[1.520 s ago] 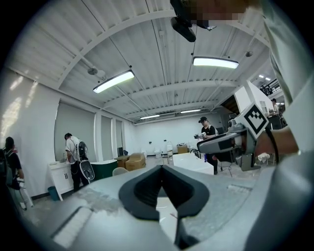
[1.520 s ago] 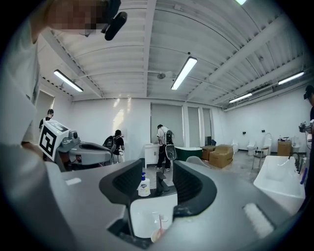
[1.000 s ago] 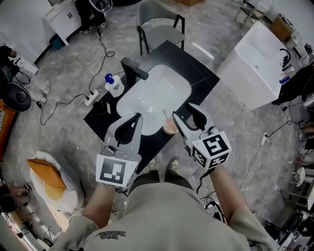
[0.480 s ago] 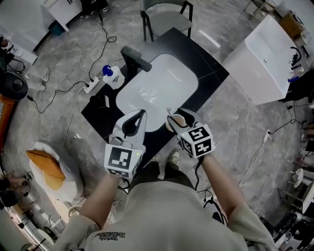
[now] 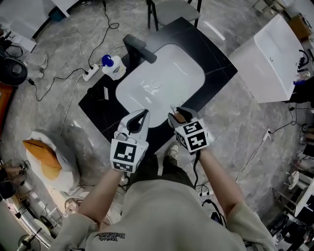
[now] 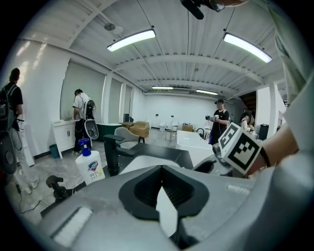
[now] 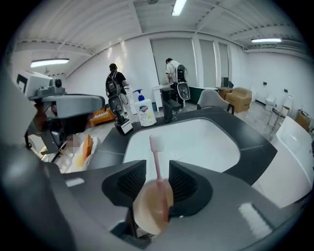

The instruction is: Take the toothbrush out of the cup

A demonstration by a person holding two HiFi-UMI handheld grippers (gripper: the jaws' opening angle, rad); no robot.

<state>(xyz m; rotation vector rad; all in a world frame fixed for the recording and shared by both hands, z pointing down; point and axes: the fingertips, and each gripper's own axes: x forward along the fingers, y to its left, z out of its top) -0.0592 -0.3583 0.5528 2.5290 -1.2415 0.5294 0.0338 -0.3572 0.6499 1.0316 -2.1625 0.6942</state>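
Note:
A tan cup [image 7: 152, 211] with a pink toothbrush [image 7: 157, 162] upright in it stands on the front edge of the black counter [image 5: 216, 73], right of the white basin [image 5: 162, 88]. My right gripper [image 7: 157, 176] tilts down over it. Its jaws are closing, and the brush handle rises between the pads with a gap on each side. In the head view the cup [image 5: 180, 117] is mostly hidden under that gripper [image 5: 177, 116]. My left gripper [image 5: 143, 113] hovers at the basin's front rim, its fingertips together and nothing in them; the left gripper view looks over that gripper [image 6: 161, 169] at the basin.
A black faucet [image 5: 140, 49] stands at the basin's back, with a soap pump bottle [image 5: 112, 67] on the counter's left corner. A white cabinet [image 5: 270, 63] is to the right and a chair [image 5: 171, 10] behind. Cables and an orange bag [image 5: 41, 159] lie on the floor at left.
Both grippers have come down to the counter's front edge. The right one has tipped downward, so the cup and brush now sit between its jaws, which have narrowed.

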